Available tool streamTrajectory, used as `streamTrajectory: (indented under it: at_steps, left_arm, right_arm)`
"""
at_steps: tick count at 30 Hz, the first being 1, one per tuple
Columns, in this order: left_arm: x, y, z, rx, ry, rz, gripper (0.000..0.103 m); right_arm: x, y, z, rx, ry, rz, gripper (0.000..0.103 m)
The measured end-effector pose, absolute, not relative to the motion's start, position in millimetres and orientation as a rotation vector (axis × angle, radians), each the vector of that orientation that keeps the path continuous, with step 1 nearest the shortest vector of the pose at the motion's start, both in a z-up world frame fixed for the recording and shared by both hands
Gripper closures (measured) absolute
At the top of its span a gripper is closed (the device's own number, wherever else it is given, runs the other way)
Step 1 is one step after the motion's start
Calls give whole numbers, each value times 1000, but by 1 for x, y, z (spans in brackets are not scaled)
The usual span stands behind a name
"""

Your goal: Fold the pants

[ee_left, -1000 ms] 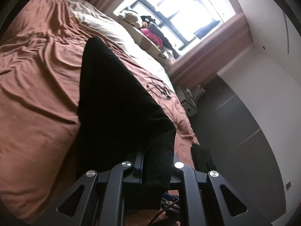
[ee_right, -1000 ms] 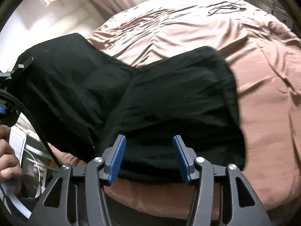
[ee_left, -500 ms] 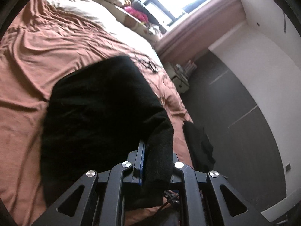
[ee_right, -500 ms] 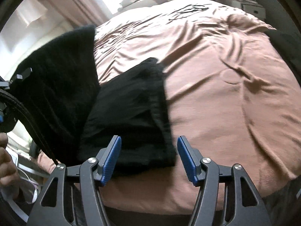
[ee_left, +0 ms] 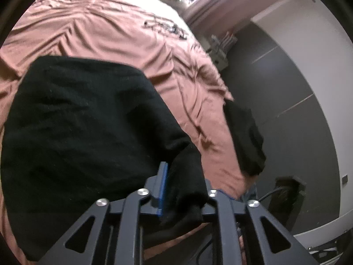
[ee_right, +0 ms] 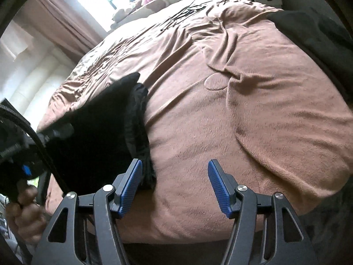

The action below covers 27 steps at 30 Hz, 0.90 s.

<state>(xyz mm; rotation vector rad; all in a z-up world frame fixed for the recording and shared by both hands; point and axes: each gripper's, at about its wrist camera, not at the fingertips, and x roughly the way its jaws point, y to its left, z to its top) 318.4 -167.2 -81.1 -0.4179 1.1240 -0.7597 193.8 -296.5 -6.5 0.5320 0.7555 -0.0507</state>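
The black pants (ee_left: 77, 121) lie folded in a broad slab on the brown blanket (ee_left: 110, 28). A thick fold of their near edge runs between the fingers of my left gripper (ee_left: 184, 176). Its jaws are opening, the cloth still fills the gap, and the right finger is hidden by it. In the right wrist view the pants (ee_right: 99, 137) lie at the left, their gathered edge beside the left pad. My right gripper (ee_right: 174, 170) is open and empty over bare blanket (ee_right: 242, 121). A hand (ee_right: 22, 209) holds the left gripper at that view's left edge.
A second black garment (ee_left: 245, 139) hangs over the bed's right edge, also in the right wrist view as the dark garment (ee_right: 320, 33). A black cable (ee_left: 167, 27) lies farther up the bed. A white nightstand (ee_left: 218, 48) stands by the grey wall.
The left gripper has carried the raised half of the pants over and down, so they now lie flat and doubled. The right gripper has slid right, off the pants, with its jaws a little wider.
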Motion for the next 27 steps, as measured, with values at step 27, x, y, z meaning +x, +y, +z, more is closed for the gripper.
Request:
streamTrajectory:
  at_steps: [27]
  left_arm:
    - [310,-36,-105,-458,1089,-521,38]
  right_arm:
    - [237,-246,8,411,790,61,43]
